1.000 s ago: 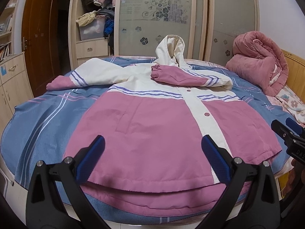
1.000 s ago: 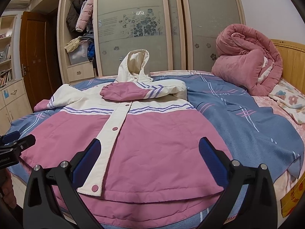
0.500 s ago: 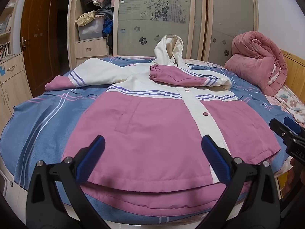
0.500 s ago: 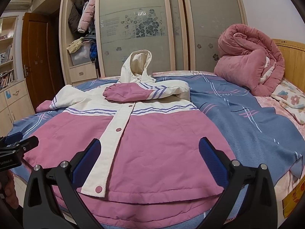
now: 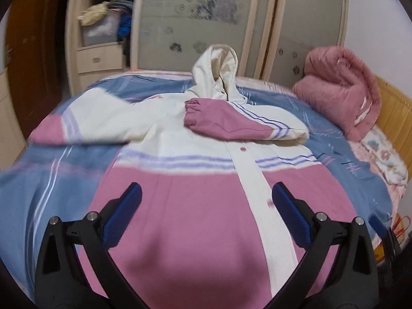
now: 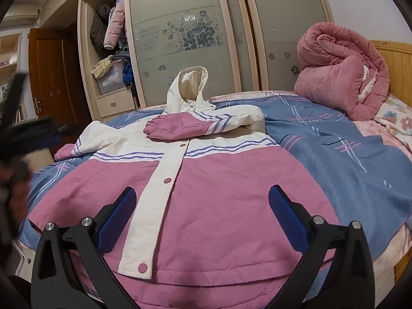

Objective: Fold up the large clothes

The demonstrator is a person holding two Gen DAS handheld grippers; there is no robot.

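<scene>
A pink-and-cream hooded jacket point(image 6: 206, 180) is laid front-up and buttoned on the blue plaid bedspread point(image 6: 334, 159), its long axis running straight away from both cameras: hem nearest, hood point(image 6: 190, 90) propped up at the far end. One sleeve, the folded sleeve point(image 6: 195, 126), is already laid across the chest, its pink cuff just past the cream placket point(image 6: 164, 180). The other, the outstretched sleeve point(image 5: 97, 118), is seen lying out flat on the bedspread toward the left side of the jacket, its pink cuff end farthest out. The left gripper point(image 5: 206, 213) is held above the pink lower body of the jacket, its jaws wide apart and closed on nothing; the left wrist view is blurred, so exact height over the cloth cannot be told. The right gripper point(image 6: 200, 216) is held over the hem area near the placket, its jaws likewise spread and empty. Judged from this layout, the coming move turns on the outstretched sleeve: it lies forward and to the left of the left gripper's jaws, well apart from them, and farther still from the right gripper, so the left hand is judged the nearer one to reach it. A rolled pink quilt point(image 6: 342, 72) sits at the far right, clear of the jacket.
</scene>
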